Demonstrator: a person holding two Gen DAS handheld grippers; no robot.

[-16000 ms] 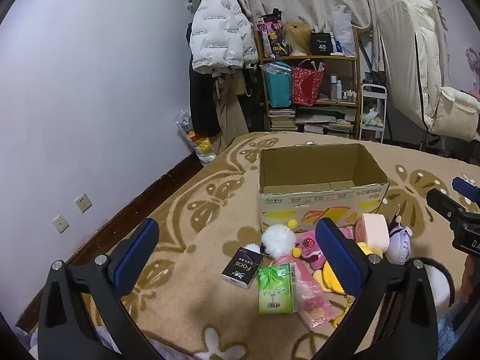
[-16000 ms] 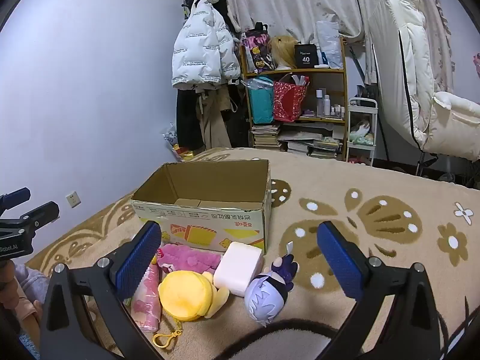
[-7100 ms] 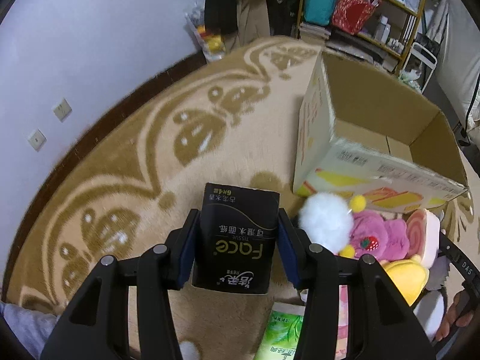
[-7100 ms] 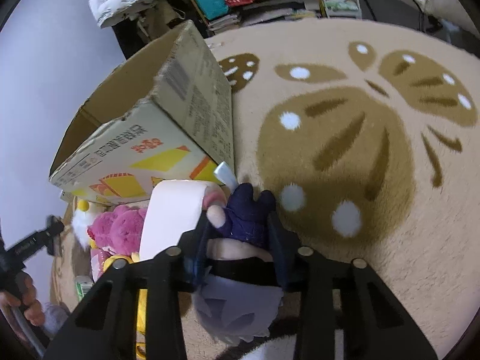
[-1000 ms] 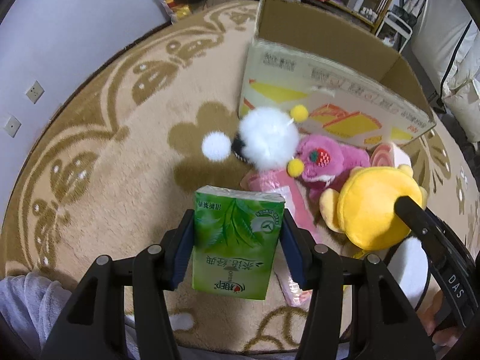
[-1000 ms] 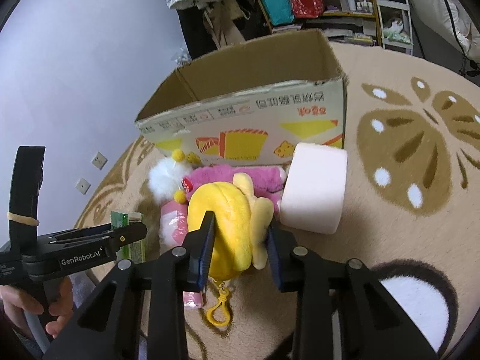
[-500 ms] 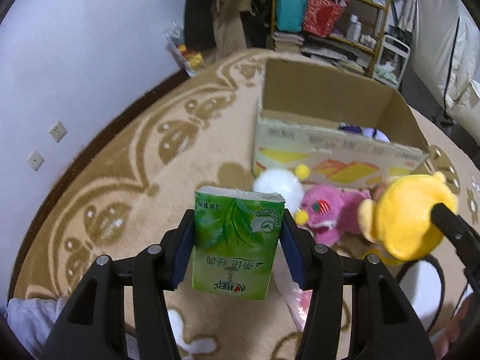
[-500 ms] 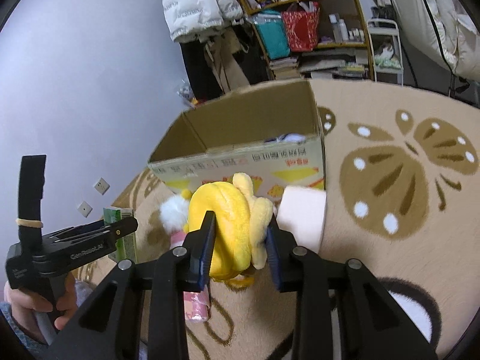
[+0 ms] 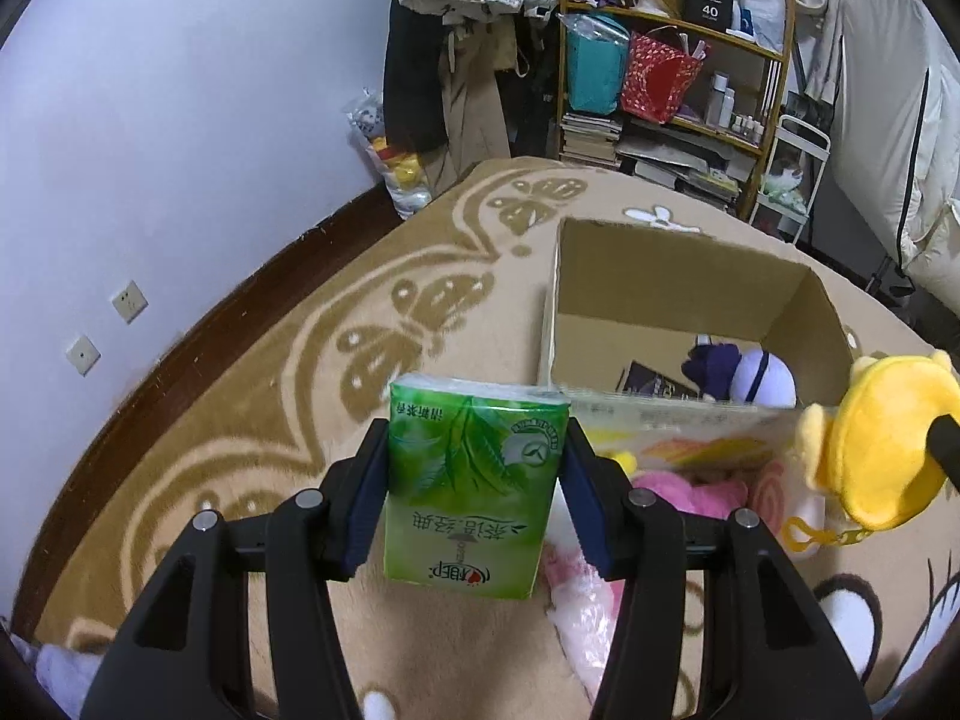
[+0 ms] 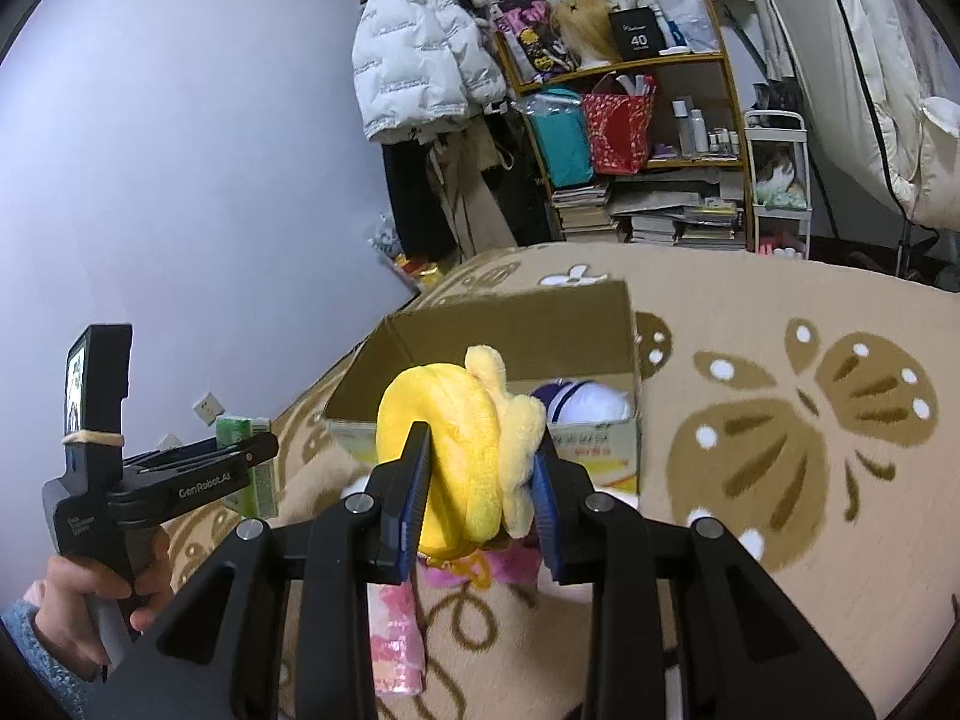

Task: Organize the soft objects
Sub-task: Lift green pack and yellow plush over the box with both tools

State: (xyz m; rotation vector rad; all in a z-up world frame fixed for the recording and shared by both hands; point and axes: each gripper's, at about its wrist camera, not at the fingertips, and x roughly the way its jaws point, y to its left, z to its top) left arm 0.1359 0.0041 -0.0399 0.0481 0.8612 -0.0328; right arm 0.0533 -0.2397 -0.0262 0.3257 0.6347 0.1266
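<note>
The left gripper (image 9: 474,480) grips a green tissue pack (image 9: 471,483) by its 2 long sides; it looks light and squashy. The right gripper (image 10: 480,474) pinches a yellow plush toy (image 10: 447,450), soft and compressible, above the rug (image 10: 780,540) before the cardboard box (image 10: 600,441).

The green pack (image 9: 474,480) hid the box's (image 9: 672,276) near-left corner and part of the pink plush (image 9: 690,489) below the box. Behind the box's front wall, the dark pack (image 9: 651,387) and purple doll (image 9: 744,372) showed only partly. The yellow plush (image 10: 462,438) covered the box's front wall in the right wrist view. Shelf bottles (image 10: 696,129) beyond the box were too small to tell apart.
</note>
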